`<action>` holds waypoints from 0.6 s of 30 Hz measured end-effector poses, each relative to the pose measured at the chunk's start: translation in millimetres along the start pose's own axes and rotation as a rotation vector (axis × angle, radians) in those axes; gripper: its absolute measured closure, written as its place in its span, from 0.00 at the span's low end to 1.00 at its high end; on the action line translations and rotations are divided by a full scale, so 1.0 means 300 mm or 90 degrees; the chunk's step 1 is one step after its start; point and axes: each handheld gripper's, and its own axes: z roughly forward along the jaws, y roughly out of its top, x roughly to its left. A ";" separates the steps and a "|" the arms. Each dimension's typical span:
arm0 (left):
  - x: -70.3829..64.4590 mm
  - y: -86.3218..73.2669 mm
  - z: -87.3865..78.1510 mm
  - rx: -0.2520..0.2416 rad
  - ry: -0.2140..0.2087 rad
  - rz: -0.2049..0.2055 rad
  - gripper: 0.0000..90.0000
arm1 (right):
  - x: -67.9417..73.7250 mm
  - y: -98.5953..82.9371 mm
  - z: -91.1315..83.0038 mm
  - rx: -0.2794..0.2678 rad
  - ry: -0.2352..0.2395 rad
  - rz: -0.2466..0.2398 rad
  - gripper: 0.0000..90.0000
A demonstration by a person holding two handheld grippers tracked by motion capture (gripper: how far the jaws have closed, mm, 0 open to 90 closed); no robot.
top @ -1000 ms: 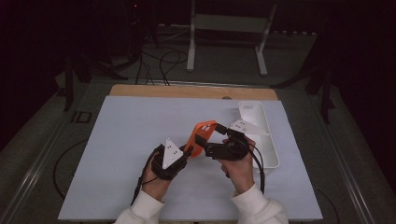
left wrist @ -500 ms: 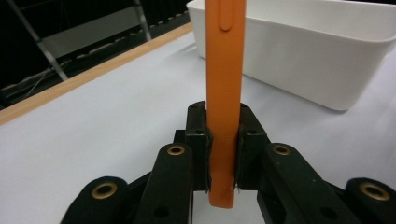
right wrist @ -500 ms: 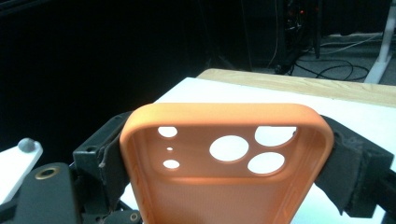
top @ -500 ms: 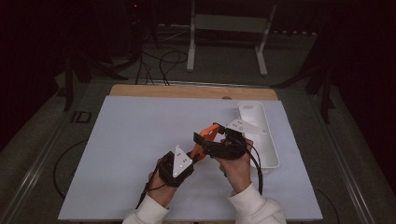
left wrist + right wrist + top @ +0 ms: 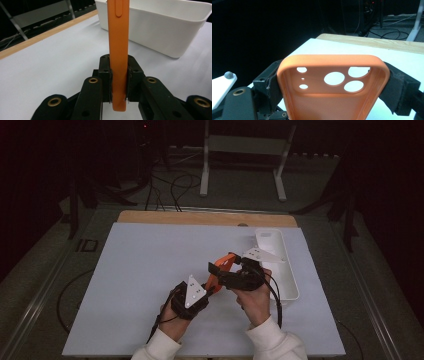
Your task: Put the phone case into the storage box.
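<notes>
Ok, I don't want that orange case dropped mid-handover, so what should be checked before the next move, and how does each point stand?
1. Left hand-held gripper clamped on the orange phone case: ok, both pads press its thin edges.
2. Right hand-held gripper gripping the case across its width: ok, a jaw sits against each side near the camera cut-outs.
3. Case lifted off the white table cover: ok, held between the two hands.
4. White bin within reach: ok, just right of the right hand.
5. Bin interior free: cannot tell, partly hidden.
6. Case empty: ok, the table shows through its holes.
</notes>
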 end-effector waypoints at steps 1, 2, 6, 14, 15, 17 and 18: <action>0.001 0.000 0.000 0.001 -0.002 -0.001 0.87 | -0.001 0.000 0.000 0.001 0.000 0.000 0.18; 0.002 0.000 -0.001 0.000 -0.002 -0.002 0.87 | -0.001 0.000 0.000 0.000 0.000 0.001 0.18; 0.006 0.001 -0.002 -0.003 -0.009 -0.001 0.87 | -0.002 0.001 0.000 -0.002 0.004 0.001 0.18; 0.026 0.004 -0.002 -0.005 -0.012 -0.041 0.53 | -0.009 0.001 -0.002 -0.005 -0.004 0.002 0.18; 0.027 0.004 -0.002 -0.008 -0.007 -0.053 0.43 | -0.010 0.001 -0.002 -0.005 -0.004 0.002 0.18; 0.035 0.006 -0.003 -0.005 0.004 -0.068 0.24 | -0.009 0.001 -0.003 -0.006 -0.005 0.000 0.18; 0.039 0.006 -0.004 -0.005 0.006 -0.072 0.18 | -0.009 0.001 -0.003 -0.006 -0.004 0.001 0.18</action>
